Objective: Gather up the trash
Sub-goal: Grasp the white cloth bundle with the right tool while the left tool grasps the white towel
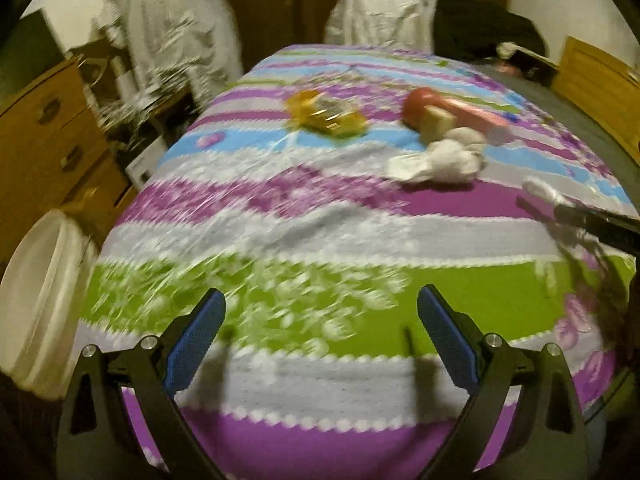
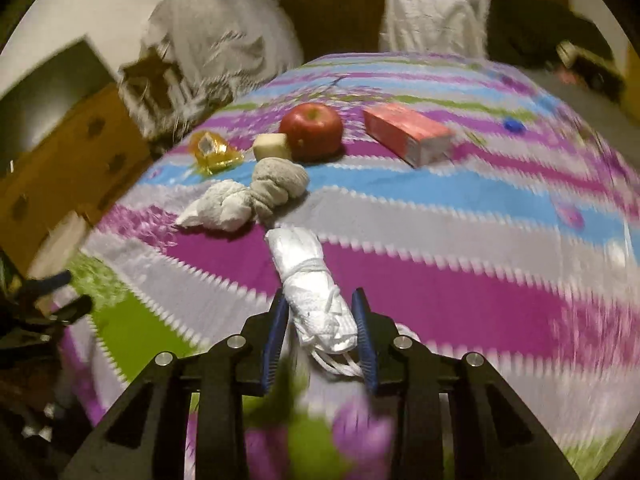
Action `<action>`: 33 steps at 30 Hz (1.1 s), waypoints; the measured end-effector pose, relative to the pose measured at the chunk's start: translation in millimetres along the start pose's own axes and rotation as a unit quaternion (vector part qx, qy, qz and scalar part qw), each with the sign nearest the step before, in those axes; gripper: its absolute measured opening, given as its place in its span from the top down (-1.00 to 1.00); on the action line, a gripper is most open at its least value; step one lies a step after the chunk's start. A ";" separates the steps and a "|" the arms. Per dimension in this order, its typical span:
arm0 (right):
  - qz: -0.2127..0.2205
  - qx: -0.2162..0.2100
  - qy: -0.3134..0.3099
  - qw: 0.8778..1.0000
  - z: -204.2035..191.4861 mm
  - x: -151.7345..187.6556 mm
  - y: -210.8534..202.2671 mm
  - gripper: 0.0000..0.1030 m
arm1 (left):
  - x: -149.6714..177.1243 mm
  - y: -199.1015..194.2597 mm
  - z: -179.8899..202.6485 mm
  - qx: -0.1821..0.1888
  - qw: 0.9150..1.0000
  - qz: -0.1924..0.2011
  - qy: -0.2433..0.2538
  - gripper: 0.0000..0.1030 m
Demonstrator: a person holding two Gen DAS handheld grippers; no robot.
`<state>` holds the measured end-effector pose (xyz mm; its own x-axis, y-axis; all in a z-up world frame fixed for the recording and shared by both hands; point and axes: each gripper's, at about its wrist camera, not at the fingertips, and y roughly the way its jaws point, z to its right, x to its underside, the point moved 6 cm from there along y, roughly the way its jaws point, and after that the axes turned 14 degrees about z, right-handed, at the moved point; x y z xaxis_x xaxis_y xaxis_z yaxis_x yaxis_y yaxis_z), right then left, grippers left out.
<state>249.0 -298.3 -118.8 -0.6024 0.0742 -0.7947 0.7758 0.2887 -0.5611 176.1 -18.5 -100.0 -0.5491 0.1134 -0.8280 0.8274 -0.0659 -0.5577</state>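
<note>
My right gripper (image 2: 320, 308) is shut on a white rolled-up paper bundle (image 2: 308, 280) tied with string, held above the striped bed cover (image 2: 460, 240). In the left wrist view the bundle (image 1: 540, 190) and the right gripper show at the right edge. My left gripper (image 1: 320, 308) is open and empty over the green stripe. On the cover lie a yellow crumpled wrapper (image 2: 214, 152) (image 1: 326, 114), a knotted grey-white sock bundle (image 2: 248, 200) (image 1: 444, 156), a red apple (image 2: 312, 130), a pale cube (image 2: 272, 146) and a pink box (image 2: 408, 134).
A white bin (image 1: 40, 300) stands at the bed's left side. A wooden dresser (image 1: 48, 128) is at the left, a wooden cabinet (image 1: 600, 80) at the right. White covered shapes (image 1: 380, 20) and dark clothing (image 1: 480, 28) sit beyond the far end.
</note>
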 end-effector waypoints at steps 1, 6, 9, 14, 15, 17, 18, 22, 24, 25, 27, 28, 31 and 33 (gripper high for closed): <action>0.004 0.002 0.015 1.000 1.3 6.0 -10.2 0.34 | -5.1 3.6 7.7 0.020 1.000 0.005 0.011 -0.81; 0.016 0.015 0.052 0.998 2.0 29.9 -42.2 0.32 | -40.2 36.4 44.9 0.100 0.993 0.024 0.056 -0.81; 0.011 0.025 0.026 0.999 -1.3 36.6 -38.5 0.13 | -60.2 66.5 70.5 0.137 0.988 0.022 0.073 -0.81; 0.025 0.014 0.000 1.000 -9.7 25.4 -36.1 -0.37 | -67.7 116.1 105.5 0.158 0.980 0.012 0.122 -0.78; 0.025 0.014 -0.007 1.000 -11.4 23.1 -34.4 -0.37 | -60.7 126.2 110.2 0.161 0.978 -0.013 0.132 -0.67; 0.018 0.009 -0.009 1.000 -12.3 21.6 -29.8 -0.37 | -52.5 132.6 114.3 0.194 0.972 -0.042 0.126 -0.19; 0.010 0.004 -0.010 1.000 -13.5 23.3 -25.5 -0.35 | -54.0 129.7 114.3 0.201 0.971 -0.037 0.121 0.01; 0.002 0.003 -0.001 1.000 -15.2 28.9 -19.1 0.25 | -46.4 110.3 101.3 0.190 0.974 -0.032 0.121 0.39; 0.009 0.000 0.008 1.000 -18.8 29.6 -21.8 0.41 | -34.9 88.3 86.5 0.182 0.977 -0.032 0.107 0.40; 0.011 -0.005 0.012 1.000 -21.8 29.6 -23.8 0.41 | -30.2 80.1 78.7 0.176 0.979 -0.031 0.101 0.40; 0.015 -0.014 0.016 1.000 -29.9 30.3 -27.3 0.41 | -19.6 59.8 54.6 0.158 0.983 -0.029 0.086 0.40; 0.016 -0.018 0.015 1.000 -35.1 30.2 -28.6 0.42 | -13.4 47.0 38.3 0.140 0.987 -0.029 0.072 0.40; 0.024 -0.035 0.022 0.999 -52.2 26.2 -31.4 0.42 | -3.1 21.1 -10.6 0.083 0.996 -0.032 0.016 0.40; 0.029 -0.044 0.031 0.998 -63.1 23.1 -28.7 0.42 | 1.5 10.8 -37.4 0.040 0.999 -0.028 -0.008 0.39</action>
<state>200.9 -244.6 -106.5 -0.5699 0.1510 -0.8077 0.7914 0.3652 -0.4902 188.7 18.1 -105.1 -0.5974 0.1027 -0.7954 0.7830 -0.1396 -0.6061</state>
